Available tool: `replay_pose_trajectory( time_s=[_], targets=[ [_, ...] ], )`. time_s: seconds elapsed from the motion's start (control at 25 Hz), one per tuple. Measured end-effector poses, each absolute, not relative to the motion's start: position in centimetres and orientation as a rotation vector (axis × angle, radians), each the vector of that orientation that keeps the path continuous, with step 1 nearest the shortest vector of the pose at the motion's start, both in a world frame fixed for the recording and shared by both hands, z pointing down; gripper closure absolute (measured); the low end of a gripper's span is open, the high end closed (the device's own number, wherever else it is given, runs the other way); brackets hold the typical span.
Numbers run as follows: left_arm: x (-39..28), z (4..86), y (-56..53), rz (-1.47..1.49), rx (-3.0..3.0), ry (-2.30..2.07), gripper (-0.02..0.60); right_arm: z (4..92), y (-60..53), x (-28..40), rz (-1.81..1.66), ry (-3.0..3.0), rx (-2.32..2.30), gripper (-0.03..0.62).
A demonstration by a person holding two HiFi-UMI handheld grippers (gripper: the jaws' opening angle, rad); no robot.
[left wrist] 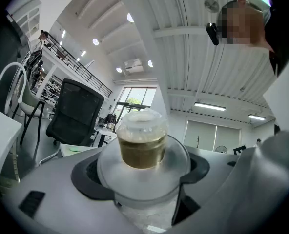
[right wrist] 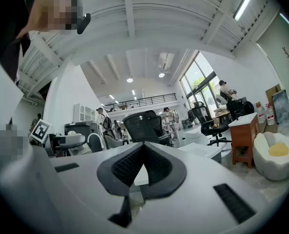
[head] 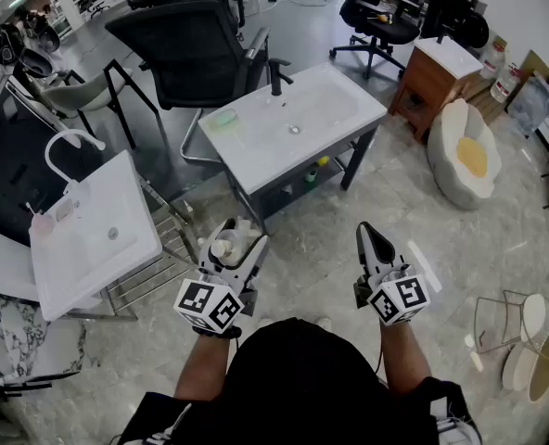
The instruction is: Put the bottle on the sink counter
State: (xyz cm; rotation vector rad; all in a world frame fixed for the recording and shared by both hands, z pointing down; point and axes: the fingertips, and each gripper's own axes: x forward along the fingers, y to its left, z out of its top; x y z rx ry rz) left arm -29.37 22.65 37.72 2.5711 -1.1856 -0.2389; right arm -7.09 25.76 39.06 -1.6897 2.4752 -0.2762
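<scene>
A clear bottle [head: 226,245] with a pale cap and amber liquid sits between the jaws of my left gripper [head: 236,241], which is shut on it at waist height. In the left gripper view the bottle [left wrist: 143,143] fills the middle, and the left gripper [left wrist: 143,172] clamps it on both sides. The white sink counter [head: 256,142] with a black faucet [head: 276,74] stands ahead, well beyond both grippers. My right gripper [head: 368,233] hovers to the right with nothing in it. In the right gripper view the tips of the right gripper [right wrist: 143,154] meet and it is shut.
A second white sink [head: 94,239] with a white tap stands at the left. Behind the sink counter is a black office chair [head: 191,49]. A wooden cabinet [head: 434,80], an egg-shaped cushion [head: 465,151] and a wire rack [head: 523,336] stand on the right. A green pad [head: 223,117] lies on the counter.
</scene>
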Motion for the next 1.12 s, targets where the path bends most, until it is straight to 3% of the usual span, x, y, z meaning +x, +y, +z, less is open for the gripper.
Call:
replay_pose_trajectory(
  time_s=[0.52, 1.12],
  targets=[
    [-31.3, 38.0, 22.8, -0.226, 2.577, -1.199, 0.227, 38.7, 25.5, -9.7, -0.243, 2.509, -1.656, 0.565],
    [-23.2, 37.9, 23.7, -0.186, 2.606, -1.128, 0.227, 39.4, 28.4, -1.4, -0.315, 2.406, -1.670, 0.563]
  ],
)
